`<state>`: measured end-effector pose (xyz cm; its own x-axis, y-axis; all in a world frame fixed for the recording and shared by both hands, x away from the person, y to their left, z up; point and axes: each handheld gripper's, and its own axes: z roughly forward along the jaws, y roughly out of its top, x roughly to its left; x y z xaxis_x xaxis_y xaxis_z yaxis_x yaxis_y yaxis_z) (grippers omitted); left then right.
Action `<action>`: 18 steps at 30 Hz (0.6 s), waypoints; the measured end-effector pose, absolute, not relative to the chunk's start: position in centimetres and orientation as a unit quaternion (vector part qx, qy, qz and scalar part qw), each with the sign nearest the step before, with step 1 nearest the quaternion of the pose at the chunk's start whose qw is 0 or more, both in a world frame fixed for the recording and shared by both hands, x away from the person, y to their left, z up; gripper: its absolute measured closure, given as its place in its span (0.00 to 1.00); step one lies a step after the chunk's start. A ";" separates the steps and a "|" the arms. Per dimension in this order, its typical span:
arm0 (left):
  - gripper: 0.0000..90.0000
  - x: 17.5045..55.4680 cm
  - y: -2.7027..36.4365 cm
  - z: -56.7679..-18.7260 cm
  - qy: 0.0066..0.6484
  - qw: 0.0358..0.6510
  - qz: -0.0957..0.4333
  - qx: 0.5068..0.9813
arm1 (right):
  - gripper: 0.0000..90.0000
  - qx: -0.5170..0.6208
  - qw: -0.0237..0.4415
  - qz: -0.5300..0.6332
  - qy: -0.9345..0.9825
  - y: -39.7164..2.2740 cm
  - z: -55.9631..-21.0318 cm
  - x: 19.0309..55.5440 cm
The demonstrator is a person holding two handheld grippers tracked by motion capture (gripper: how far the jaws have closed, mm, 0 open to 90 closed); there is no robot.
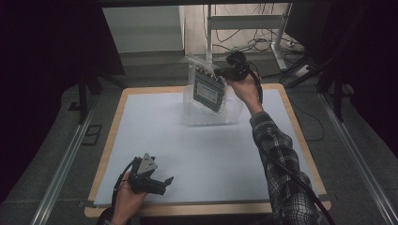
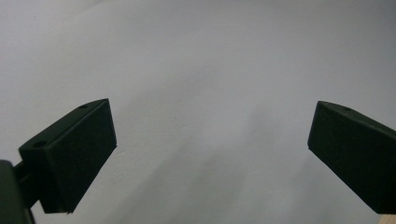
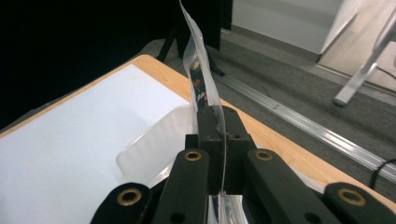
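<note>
**Right gripper lifts a clear bag above the tub; left gripper waits apart**

The right gripper (image 1: 224,72) is raised over the far side of the bench (image 1: 300,140), its jaws pressed together on the edge of a clear plastic bag (image 1: 206,86). In the right gripper view the thin film of the bag (image 3: 201,70) runs up between the two closed jaws and rises above them, with a strip of printed colour showing through it. From the high view the bag hangs tilted below the gripper and holds a dark flat pack with a pale label. The bag's lower part sits in or just above a clear plastic tub (image 1: 230,115) that rests on the white sheet (image 1: 187,150) covering the bench top; whether the bag touches the tub's floor cannot be told. The tub's pale rim (image 3: 154,140) also shows just beyond the right gripper's jaws.

The left gripper (image 1: 162,183) is at the near left of the bench, low over the white sheet and well apart from the bag and tub. Its jaws stand wide apart with nothing between them, and the left gripper view shows plain white sheet (image 2: 201,70) ahead. A hand (image 1: 124,199) holds it from below, and a plaid sleeve (image 1: 281,164) reaches toward the right gripper.
</note>
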<state>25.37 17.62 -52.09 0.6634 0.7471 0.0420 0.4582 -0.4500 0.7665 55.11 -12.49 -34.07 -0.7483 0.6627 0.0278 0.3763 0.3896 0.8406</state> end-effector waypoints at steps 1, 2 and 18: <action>0.01 25.4 17.6 -52.1 0.362 0.378 0.191 0.830 | 0.98 0.323 0.156 0.456 0.815 -12.5 -34.2 55.2; 0.01 25.4 17.6 -52.1 0.362 0.378 0.191 0.830 | 0.98 0.324 0.155 0.458 0.813 -12.6 -34.3 55.2; 0.00 25.4 17.8 -52.2 0.366 0.378 0.195 0.828 | 0.52 0.303 0.197 0.445 0.819 -12.3 -33.8 54.9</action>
